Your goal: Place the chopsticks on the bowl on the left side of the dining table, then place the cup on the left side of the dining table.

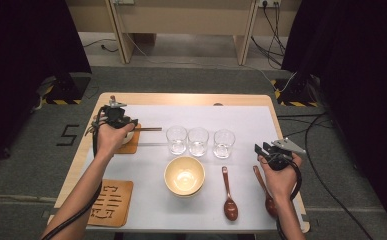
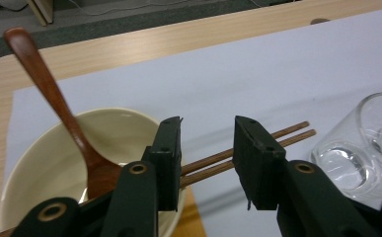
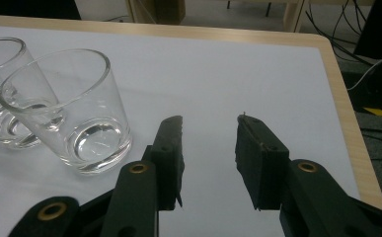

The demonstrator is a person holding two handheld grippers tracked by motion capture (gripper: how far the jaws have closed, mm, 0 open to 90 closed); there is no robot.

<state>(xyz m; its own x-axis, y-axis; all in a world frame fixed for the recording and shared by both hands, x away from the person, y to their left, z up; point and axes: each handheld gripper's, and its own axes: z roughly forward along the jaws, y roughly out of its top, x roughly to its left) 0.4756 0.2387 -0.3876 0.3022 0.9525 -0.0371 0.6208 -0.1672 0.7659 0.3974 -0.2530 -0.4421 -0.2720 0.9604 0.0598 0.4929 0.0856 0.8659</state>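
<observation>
Two chopsticks (image 2: 248,148) lie side by side across the rim of a cream bowl (image 2: 50,163) at the table's left, their tips reaching out over the white sheet (image 2: 257,69) toward the glasses. The left gripper (image 2: 206,158) hovers just above them, jaws about half open with the sticks passing under the gap; neither pad seems to press on them, so they look to be resting free. My reading is that the table is being laid and the chopsticks have been set on this bowl, or are about to be taken up; I cannot tell which. A next move with them would call for a level, careful approach, since thin round sticks on a rim roll easily.

That bowl also holds a brown wooden spoon (image 2: 60,108), leaning handle-up, and it sits on a wooden coaster (image 1: 129,146). Three clear glasses (image 1: 198,141) stand in a row mid-table, each with a little clear liquid at the bottom. Nearer the person a second cream bowl (image 1: 184,175) appears empty. Two more wooden spoons (image 1: 229,192) lie flat to its right, and a second coaster (image 1: 112,202) sits at the near left corner. The right gripper (image 3: 208,148) waits beside the nearest glass (image 3: 75,108), jaws half open and holding nothing.
</observation>
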